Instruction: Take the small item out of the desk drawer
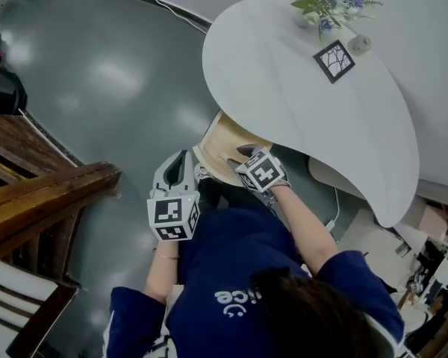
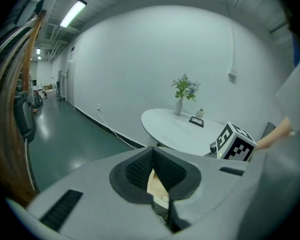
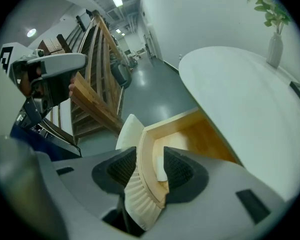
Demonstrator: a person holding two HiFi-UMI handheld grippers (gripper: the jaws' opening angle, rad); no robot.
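Observation:
A light wooden drawer (image 1: 218,142) stands pulled out from under the white oval desk (image 1: 299,95). My right gripper (image 1: 239,155) is at the drawer's front edge. In the right gripper view its jaws (image 3: 152,166) straddle the drawer's front panel (image 3: 140,199), open, with a gap at the inner pad. A small white item (image 3: 160,170) shows just inside the drawer (image 3: 195,134), beside that pad. My left gripper (image 1: 181,162) hangs left of the drawer, its pads (image 2: 140,170) meeting at the tips, shut and holding nothing.
On the desk's far end stand a vase of flowers (image 1: 321,6), a small jar (image 1: 360,43) and a square marker card (image 1: 334,60). Dark wooden furniture (image 1: 37,192) rises at the left over the grey floor. A white cable (image 1: 334,207) hangs under the desk.

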